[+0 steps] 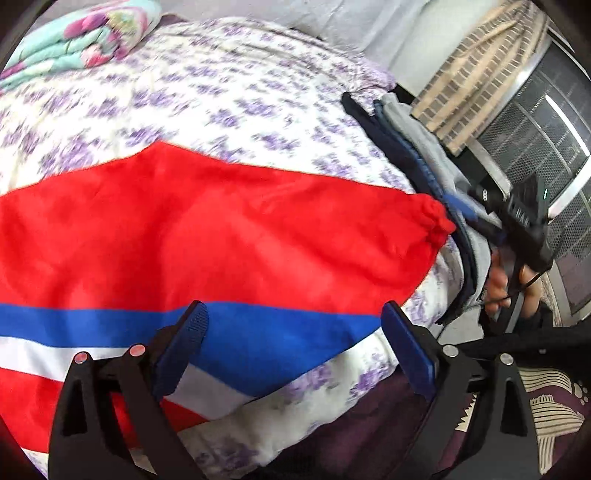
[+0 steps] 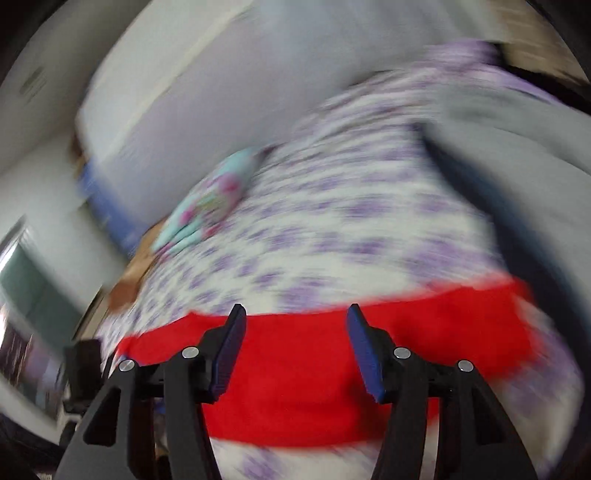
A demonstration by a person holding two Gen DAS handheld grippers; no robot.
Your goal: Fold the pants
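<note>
The red pants, with a blue and a white band running across them, lie spread flat on the bed, whose sheet is white with purple flowers. Their gathered red end points to the right, toward a stack of folded dark and grey clothes that sits at the right edge of the bed. The left gripper hangs over the near part of the pants, just above the blue band; its fingers are spread wide with nothing pinched between them. In the left wrist view the right gripper shows as a dark blurred shape by the clothes stack, with a hand wrapped around its handle. Its own view is heavily smeared, yet its fingers plainly stand apart over the red cloth, gripping nothing. A folded pastel blanket lies at the far left corner of the bed.
</note>
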